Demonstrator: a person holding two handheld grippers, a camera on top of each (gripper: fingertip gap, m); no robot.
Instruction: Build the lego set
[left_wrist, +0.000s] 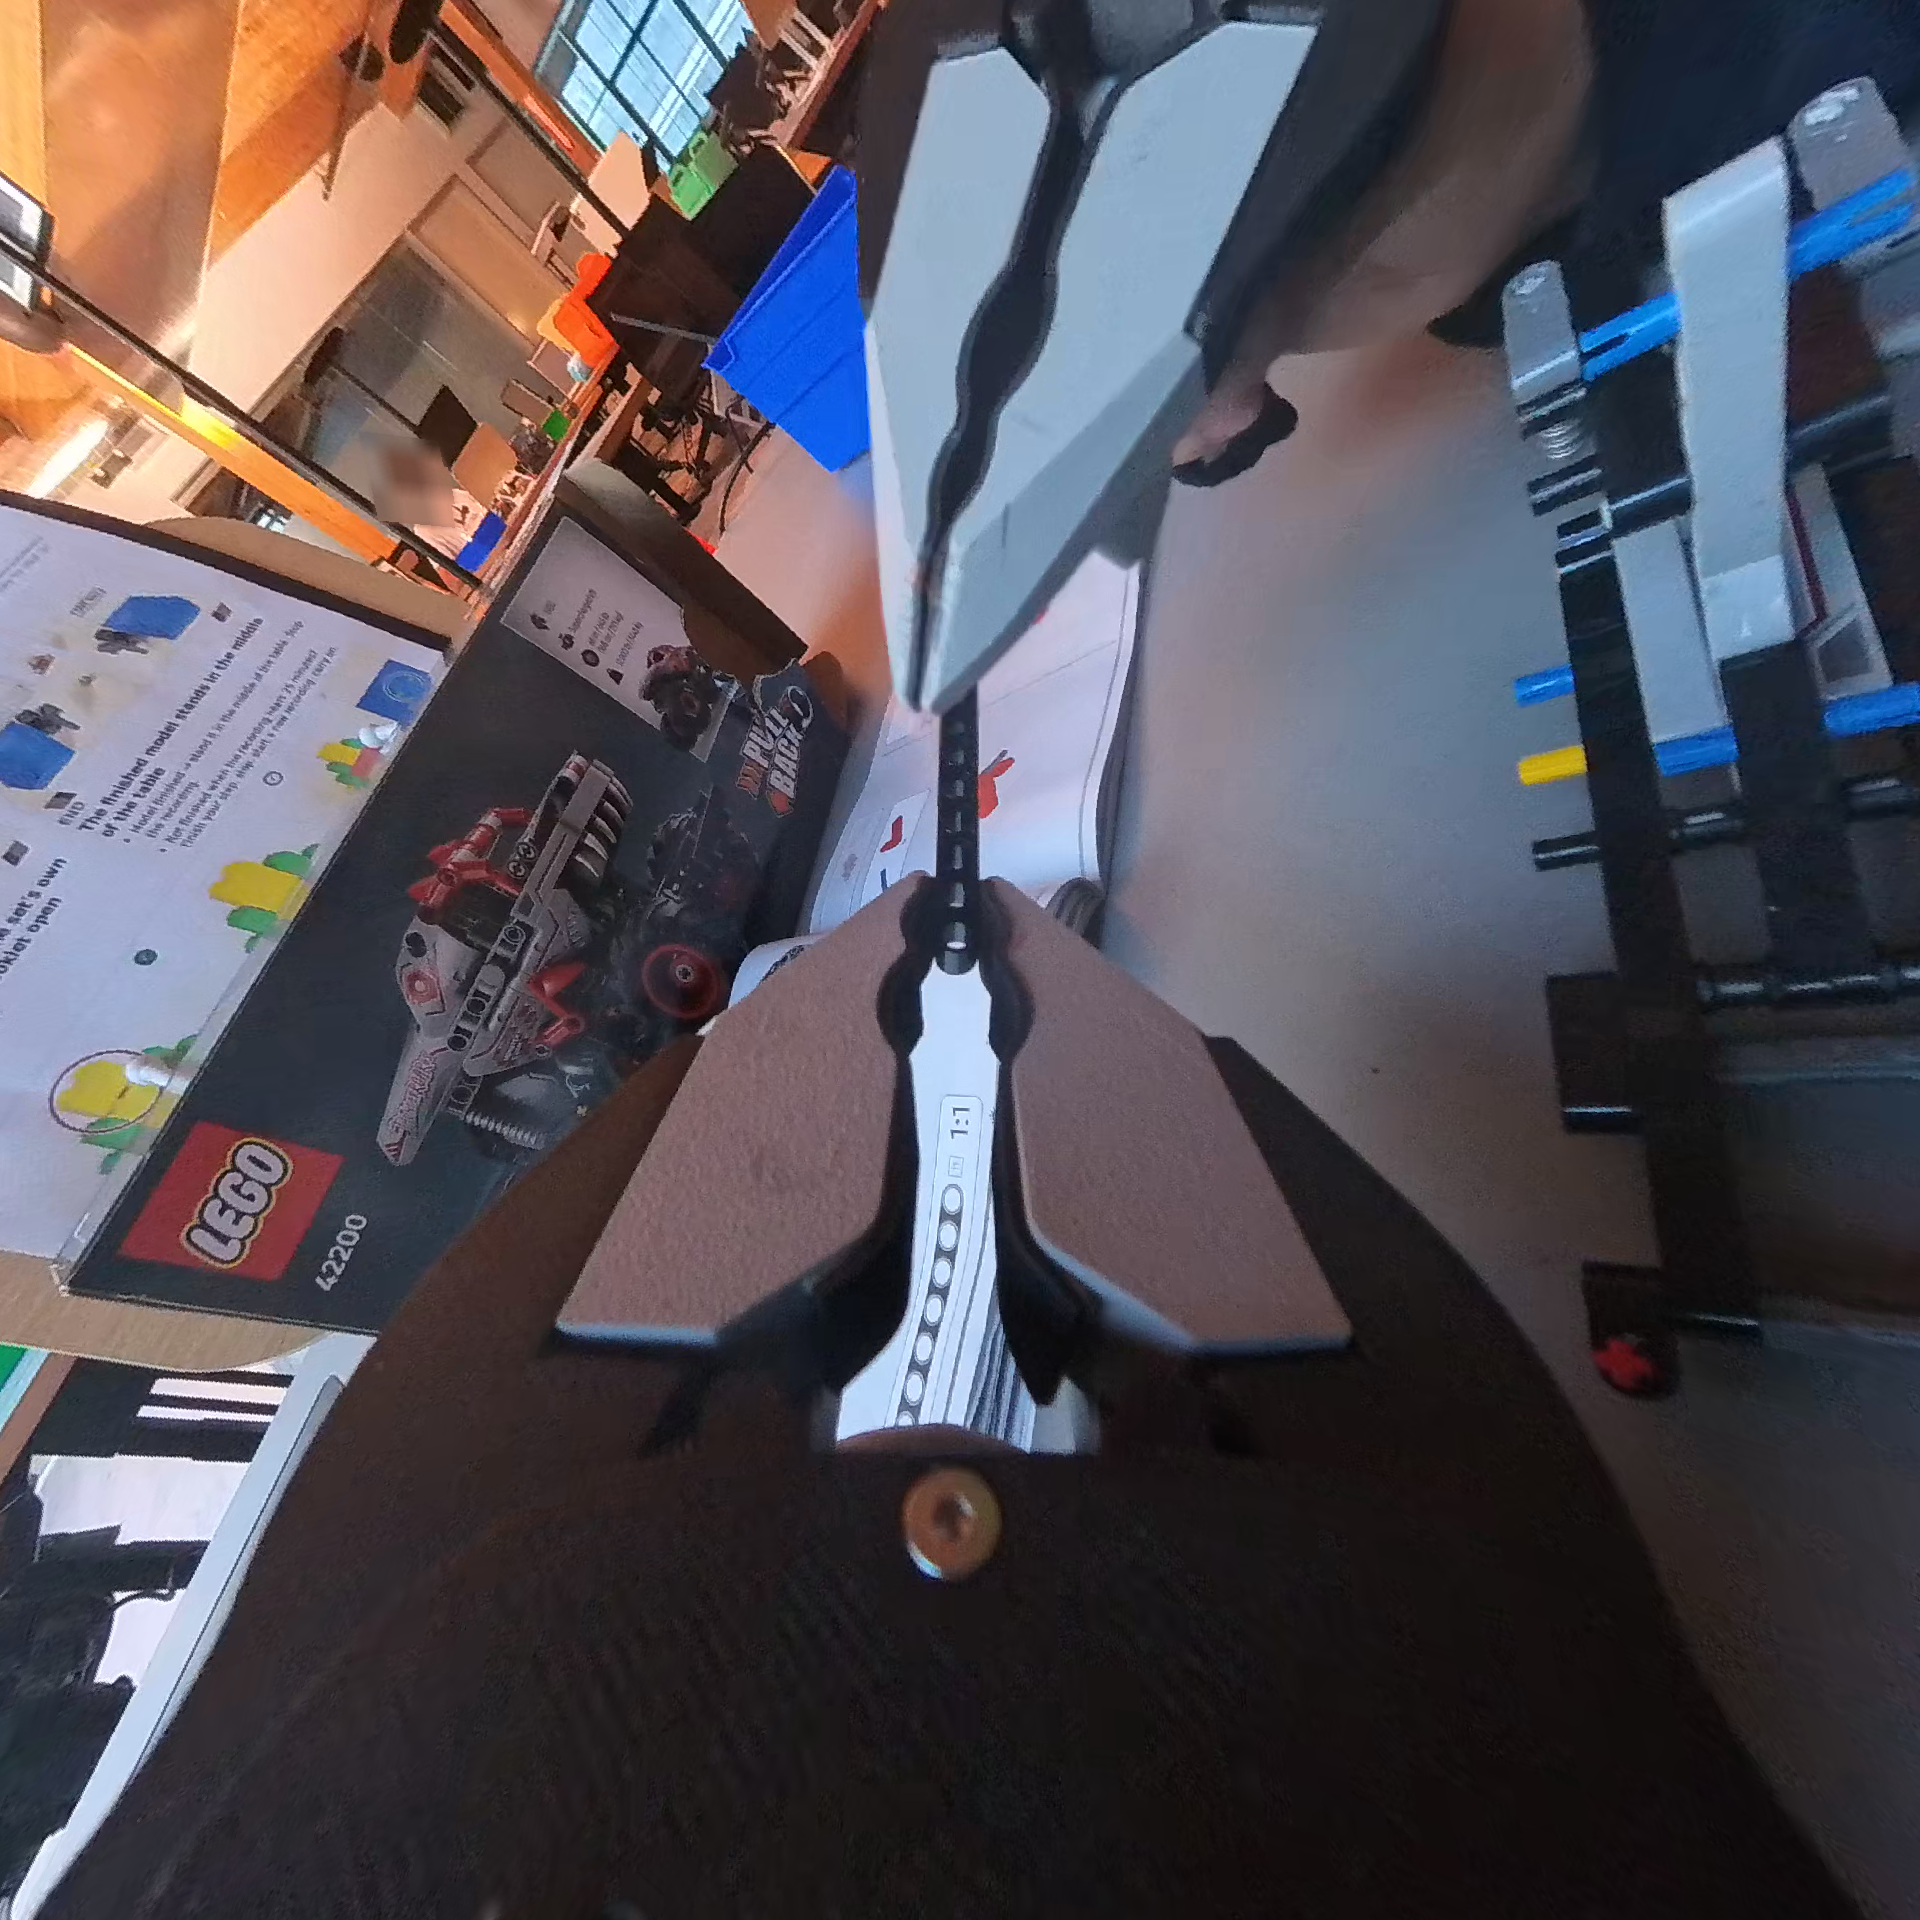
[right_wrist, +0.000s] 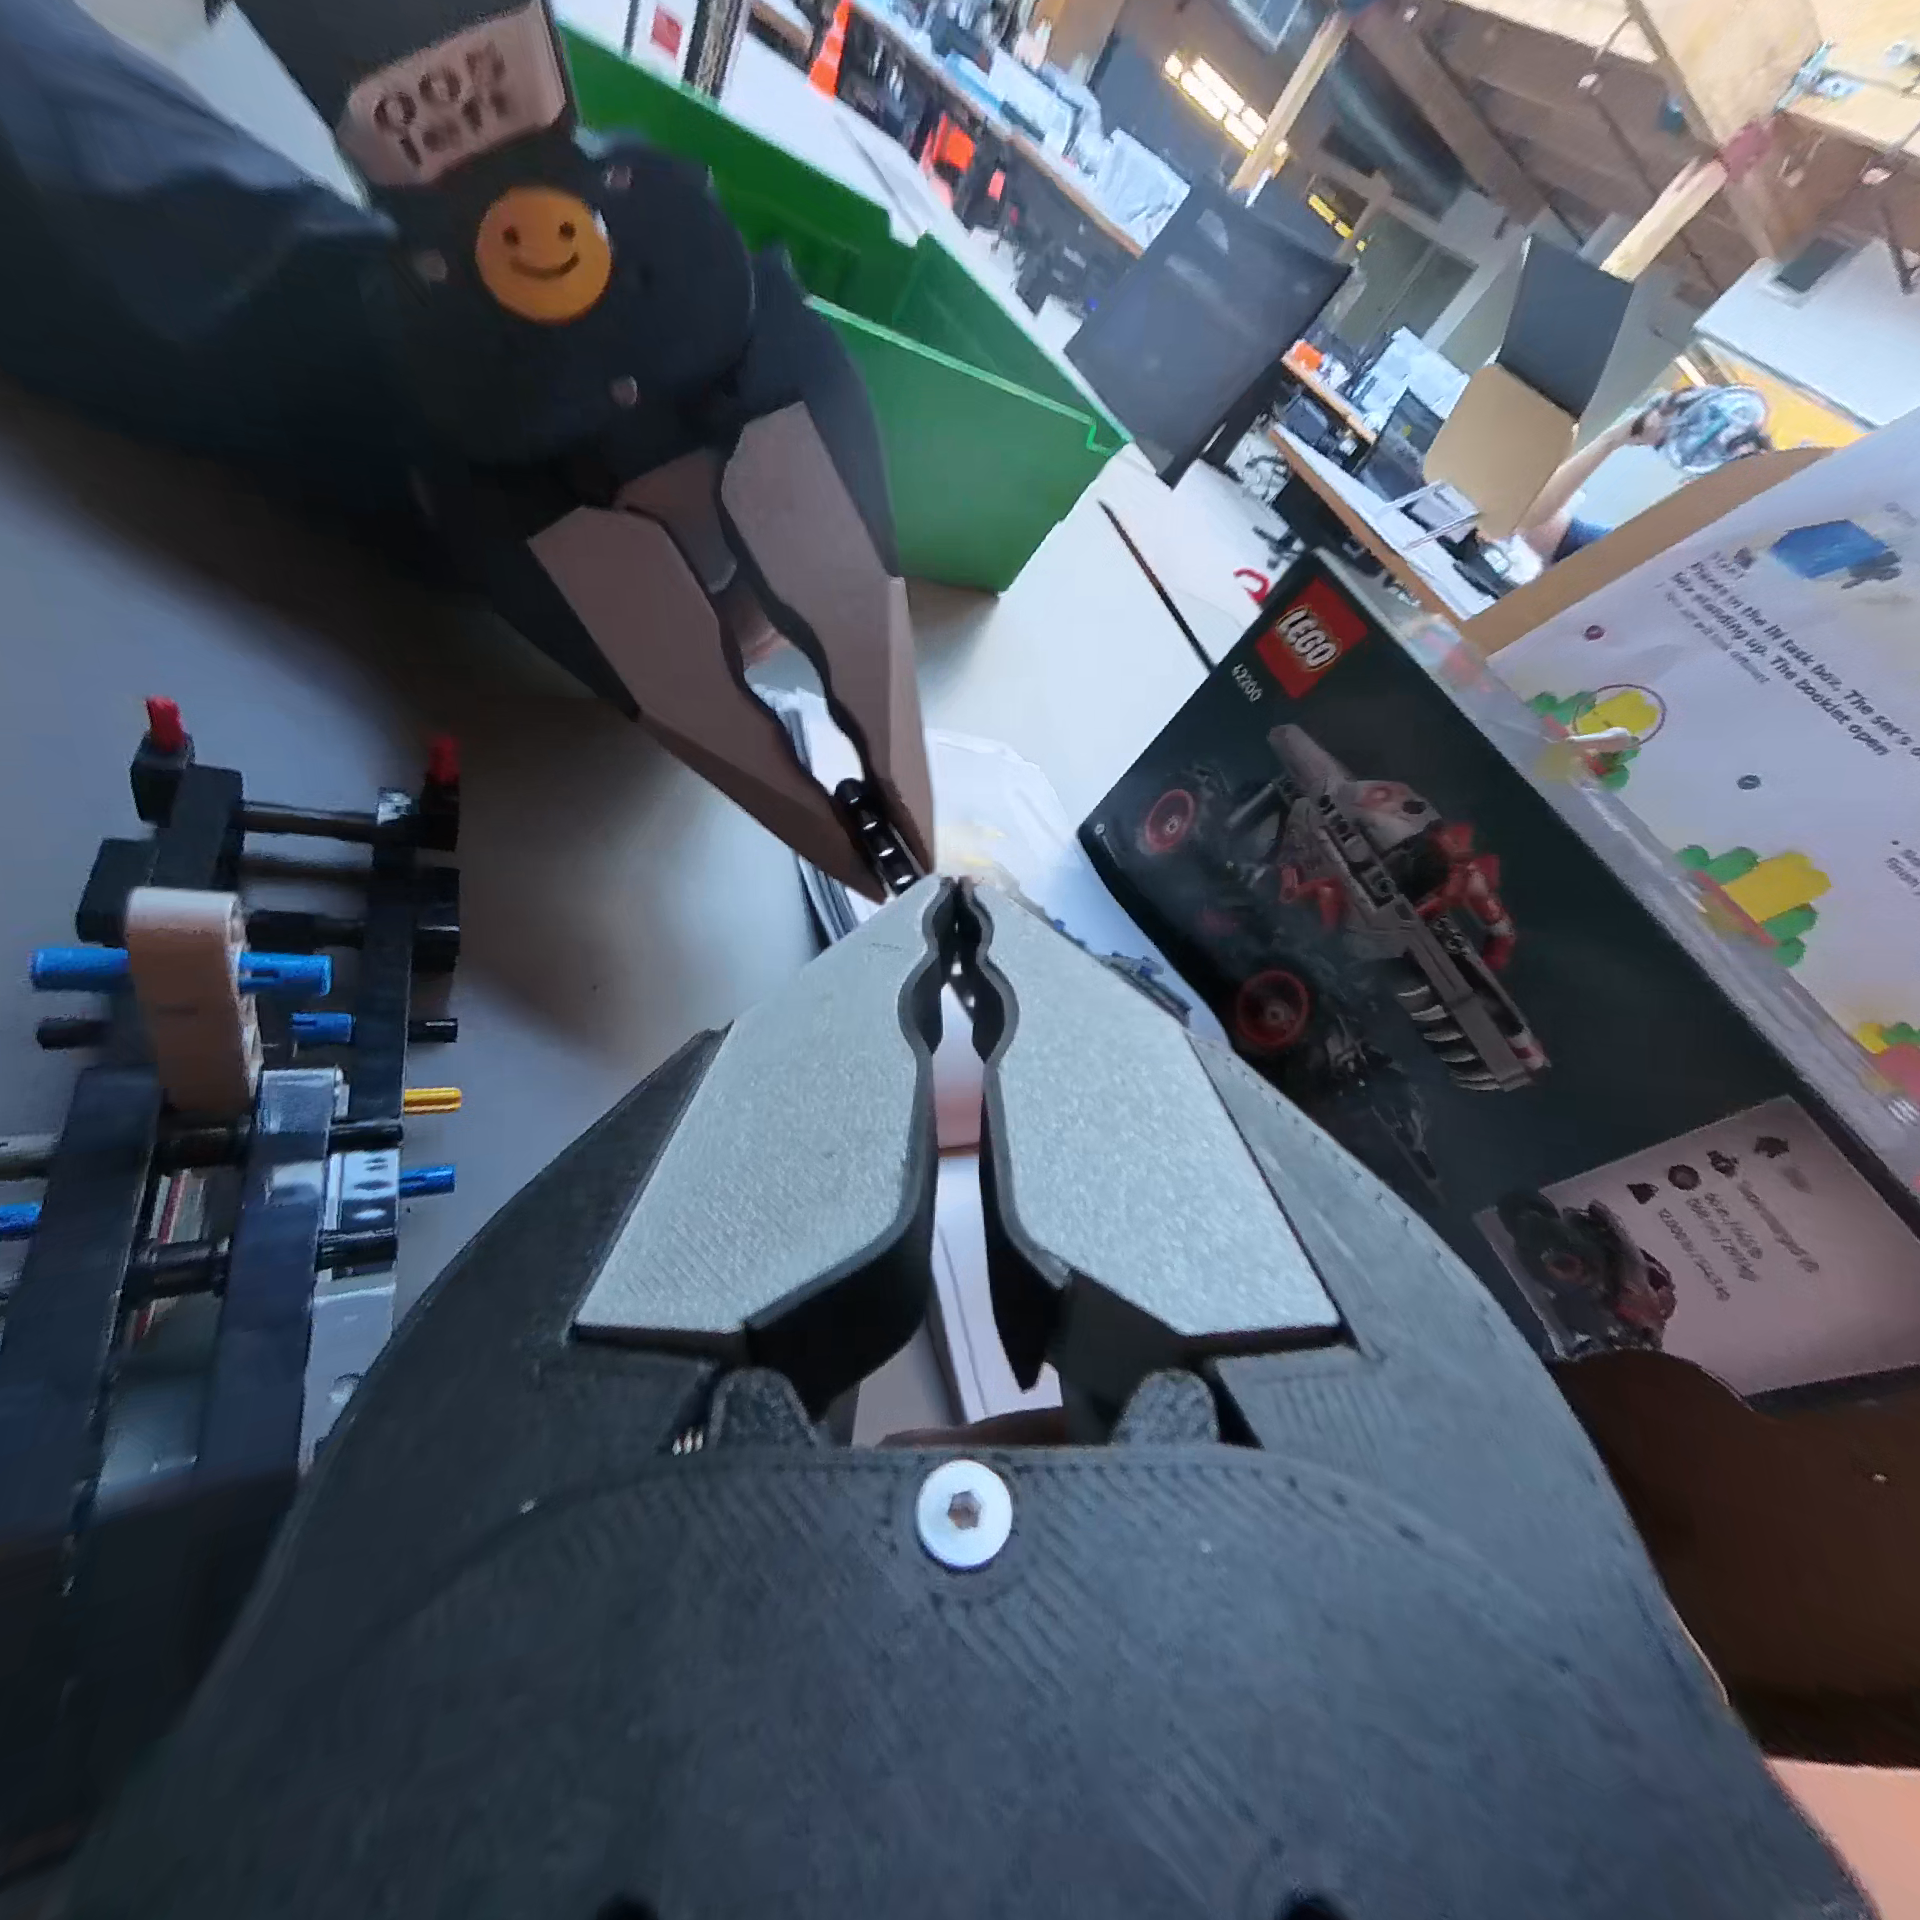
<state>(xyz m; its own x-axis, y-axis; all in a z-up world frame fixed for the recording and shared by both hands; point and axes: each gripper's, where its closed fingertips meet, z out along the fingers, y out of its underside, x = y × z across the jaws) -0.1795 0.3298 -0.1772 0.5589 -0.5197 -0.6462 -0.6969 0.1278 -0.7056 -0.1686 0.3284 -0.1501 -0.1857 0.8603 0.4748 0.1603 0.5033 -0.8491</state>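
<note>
A thin black lego beam with a row of holes is held in the air between both grippers. My left gripper, with brown fingers, is shut on its near end. My right gripper, with grey fingers, comes in from above and is shut on the far end. In the right wrist view my right gripper meets the left gripper tip to tip, and the beam shows between the brown fingers. The partly built black and grey model with blue pins lies on the grey table, also in the right wrist view.
The open instruction booklet lies under the grippers. The lego box lies beside it, against an upright printed sheet. A green bin and a blue bin stand farther back. Less than 4 cm separates the two grippers' tips.
</note>
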